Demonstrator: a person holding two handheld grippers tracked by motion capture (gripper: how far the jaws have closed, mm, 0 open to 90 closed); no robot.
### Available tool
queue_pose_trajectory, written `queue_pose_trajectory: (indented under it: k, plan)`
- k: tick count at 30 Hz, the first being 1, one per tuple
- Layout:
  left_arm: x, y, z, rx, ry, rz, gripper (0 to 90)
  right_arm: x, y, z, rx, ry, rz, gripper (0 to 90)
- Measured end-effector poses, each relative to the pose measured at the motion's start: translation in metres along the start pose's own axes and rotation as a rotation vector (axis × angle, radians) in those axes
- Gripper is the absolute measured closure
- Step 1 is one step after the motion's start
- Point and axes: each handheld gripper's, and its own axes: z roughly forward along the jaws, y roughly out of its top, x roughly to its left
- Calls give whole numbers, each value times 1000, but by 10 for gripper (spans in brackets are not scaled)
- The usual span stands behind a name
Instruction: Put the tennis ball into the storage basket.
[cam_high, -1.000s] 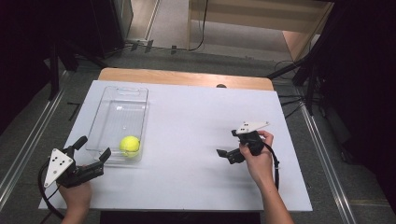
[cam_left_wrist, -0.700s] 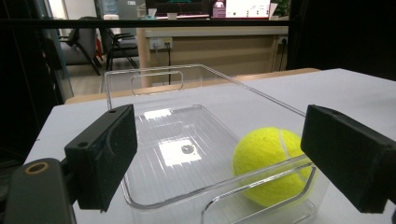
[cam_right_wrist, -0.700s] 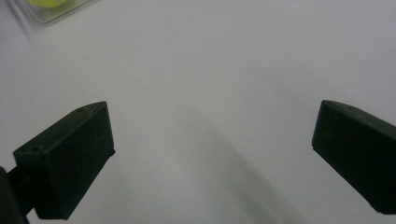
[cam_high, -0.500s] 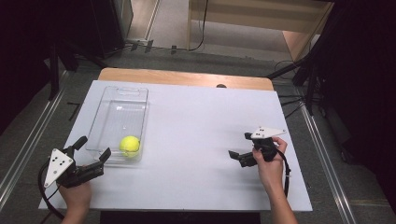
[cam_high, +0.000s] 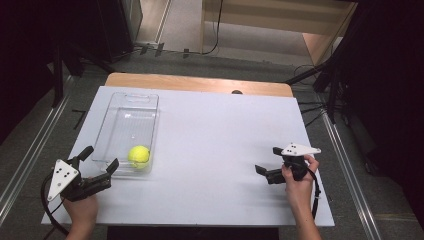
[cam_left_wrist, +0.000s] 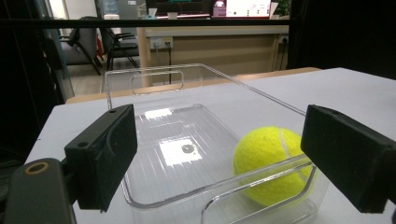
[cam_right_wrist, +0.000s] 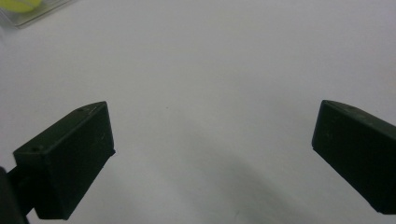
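The left gripper (cam_high: 97, 161) rests at the near left corner of the desk (cam_high: 215, 130), its fingers (cam_left_wrist: 100, 156) spread wide and holding nothing. Just ahead of these fingers sits the clear tray (cam_high: 125, 131). Its near wall lies between them in the left gripper view. The tennis ball (cam_high: 139, 156) lies inside the tray at its near end, ahead of the right-hand finger. Well to the right, the right gripper (cam_high: 267, 162) hovers low over bare desk, fingers (cam_right_wrist: 70, 161) wide apart and empty, pointing towards the tray.
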Motion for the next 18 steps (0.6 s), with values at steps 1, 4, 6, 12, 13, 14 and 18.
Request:
queue_pose_trajectory:
  k: [1, 4, 6, 12, 13, 14, 18]
  plan:
    - [0, 0, 0, 0, 0, 0, 113, -1, -2, -1, -8, -9, 7, 0]
    - [0, 0, 0, 4, 2, 2, 113, -3, -6, -5, -15, -14, 12, 0]
    - [0, 0, 0, 3, 3, 2, 113, -4, -9, -7, -24, -23, 18, 0]
    - [0, 0, 0, 1, 2, 2, 113, -9, -17, -14, -46, -36, 37, 0]
    - [0, 0, 0, 1, 2, 2, 113, -9, -19, -16, -47, -40, 40, 0]
    - [0, 0, 0, 1, 2, 3, 113, -9, -20, -17, -50, -44, 46, 0]
    - [0, 0, 0, 2, 2, 4, 113, -12, -26, -22, -68, -58, 52, 0]
